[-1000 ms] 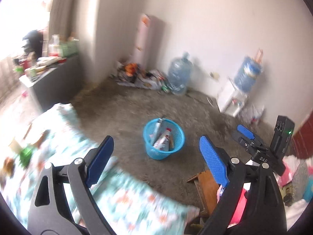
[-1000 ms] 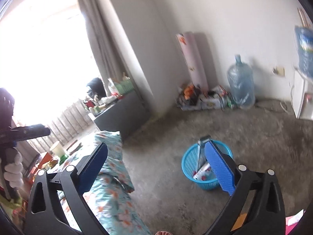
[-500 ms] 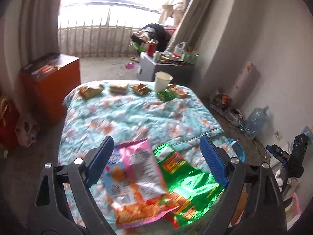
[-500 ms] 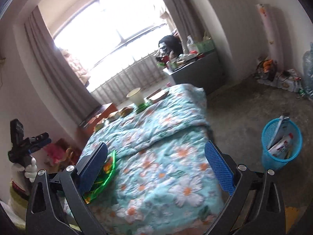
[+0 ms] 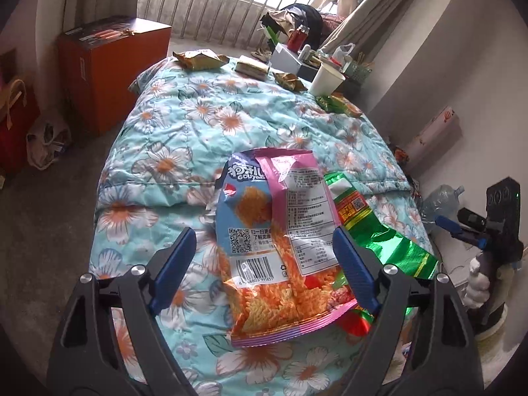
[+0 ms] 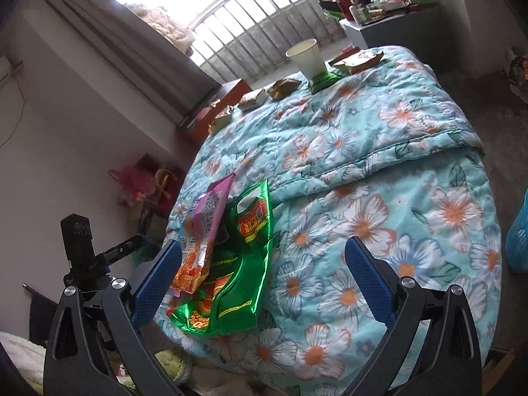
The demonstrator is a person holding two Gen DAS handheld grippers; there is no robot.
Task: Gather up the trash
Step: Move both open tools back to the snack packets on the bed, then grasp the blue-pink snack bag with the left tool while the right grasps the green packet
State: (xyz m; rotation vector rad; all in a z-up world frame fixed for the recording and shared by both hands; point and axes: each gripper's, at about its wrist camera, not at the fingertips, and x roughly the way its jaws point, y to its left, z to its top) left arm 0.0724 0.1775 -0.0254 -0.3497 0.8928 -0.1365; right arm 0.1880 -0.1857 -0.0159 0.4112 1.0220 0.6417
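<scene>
The left gripper (image 5: 264, 257) is being held released, its jaws having just been closing slightly, and the pink snack bag (image 5: 277, 247) is lying between them at lower centre, untouched. That bag is judged light, crinkly and slippery; a pinch across its flat lower edge is being favoured. The green bag (image 5: 379, 231) is being overlapped by it on the floral quilt (image 5: 204, 125). The right gripper (image 6: 264, 277) is also being held open, empty. In the right wrist view a blue basket (image 6: 518, 237) is being shown at right edge, unseen in the other.
</scene>
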